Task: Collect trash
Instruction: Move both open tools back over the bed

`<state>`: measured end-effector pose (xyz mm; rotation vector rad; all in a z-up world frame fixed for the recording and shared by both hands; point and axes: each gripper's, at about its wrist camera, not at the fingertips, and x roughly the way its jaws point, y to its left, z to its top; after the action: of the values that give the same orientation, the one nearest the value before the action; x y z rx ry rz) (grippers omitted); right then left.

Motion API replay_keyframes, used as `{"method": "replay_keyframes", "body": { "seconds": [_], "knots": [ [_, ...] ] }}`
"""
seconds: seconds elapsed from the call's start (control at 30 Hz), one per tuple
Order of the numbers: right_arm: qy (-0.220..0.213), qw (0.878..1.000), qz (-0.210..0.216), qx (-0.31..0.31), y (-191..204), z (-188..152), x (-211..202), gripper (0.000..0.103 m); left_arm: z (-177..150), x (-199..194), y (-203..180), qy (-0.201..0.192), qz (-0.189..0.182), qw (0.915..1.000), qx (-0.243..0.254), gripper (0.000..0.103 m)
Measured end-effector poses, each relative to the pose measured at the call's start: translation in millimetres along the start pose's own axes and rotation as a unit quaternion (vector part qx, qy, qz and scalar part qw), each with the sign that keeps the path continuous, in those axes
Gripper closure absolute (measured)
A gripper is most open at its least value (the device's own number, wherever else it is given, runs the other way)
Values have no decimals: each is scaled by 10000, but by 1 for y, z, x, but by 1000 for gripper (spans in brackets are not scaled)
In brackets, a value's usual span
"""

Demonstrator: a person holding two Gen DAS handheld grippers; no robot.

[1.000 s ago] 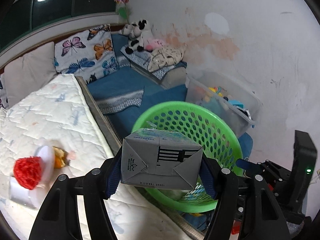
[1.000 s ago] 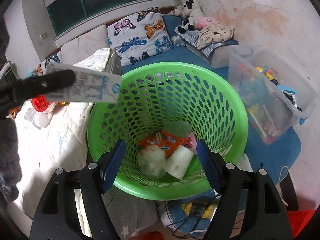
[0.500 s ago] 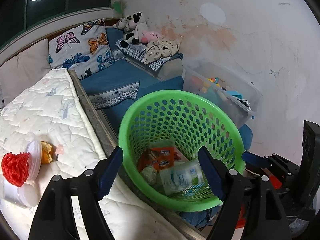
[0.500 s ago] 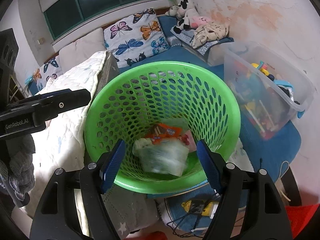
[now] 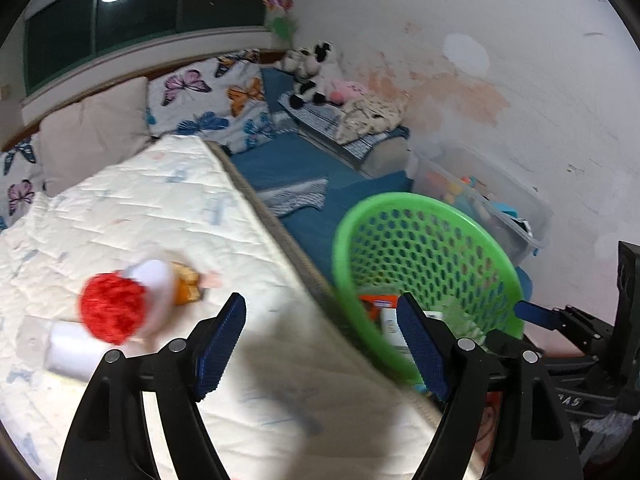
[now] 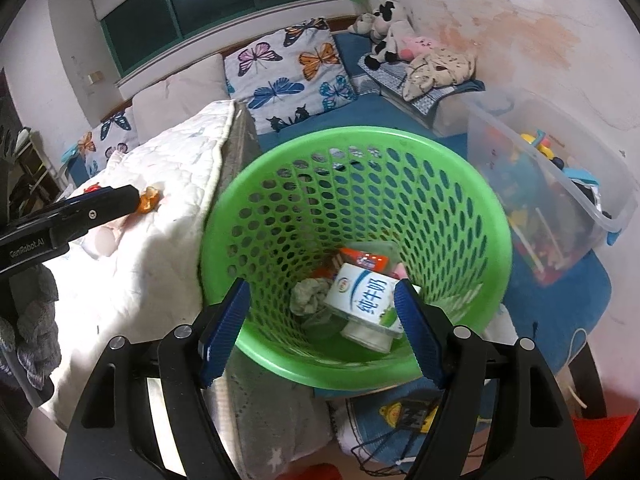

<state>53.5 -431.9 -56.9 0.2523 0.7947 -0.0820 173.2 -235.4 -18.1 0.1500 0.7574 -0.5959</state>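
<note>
Milk carton (image 6: 366, 292) now in green basket (image 6: 460, 184), tilted, lengthwise toward rim

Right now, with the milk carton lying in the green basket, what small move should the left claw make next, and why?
Probably ease the left claw forward toward the red ball and the plastic cup on the white quilt. Its jaws have just been opening and hold nothing, the milk carton lies in the green basket, and that litter sits just ahead-left.

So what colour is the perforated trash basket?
Bright green basket, clearest in the right wrist view.
</note>
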Motion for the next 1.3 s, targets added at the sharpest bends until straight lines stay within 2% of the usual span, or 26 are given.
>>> {"method": "replay_keyframes", "body": {
  "seconds": [0.1, 0.33, 0.57, 0.73, 0.97, 1.13, 1.3],
  "knots": [
    [9, 9999, 117, -39, 11, 3, 2, 28, -2, -11, 16, -122, 181, 9998, -19, 28],
    [21, 9984, 435, -354, 50, 13, 10, 28, -15, -42, 70, -314, 659, 9965, -400, 28],
    [49, 9927, 946, -746, 104, 30, 22, 29, -30, -69, 131, -338, 1119, 9905, -721, 28],
    [86, 9854, 1290, -1108, 158, 46, 36, 29, -42, -83, 168, -296, 1409, 9861, -824, 28],
    [231, 9775, 1546, -1419, 219, 63, 67, 33, -57, -93, 203, -169, 1517, 9848, -831, 28],
    [335, 9747, 1561, -1561, 248, 70, 87, 35, -64, -93, 214, -61, 1501, 9868, -596, 28],
    [472, 9749, 1491, -1587, 266, 75, 110, 40, -66, -90, 217, 53, 1327, 9907, -279, 28]
  ]
}}
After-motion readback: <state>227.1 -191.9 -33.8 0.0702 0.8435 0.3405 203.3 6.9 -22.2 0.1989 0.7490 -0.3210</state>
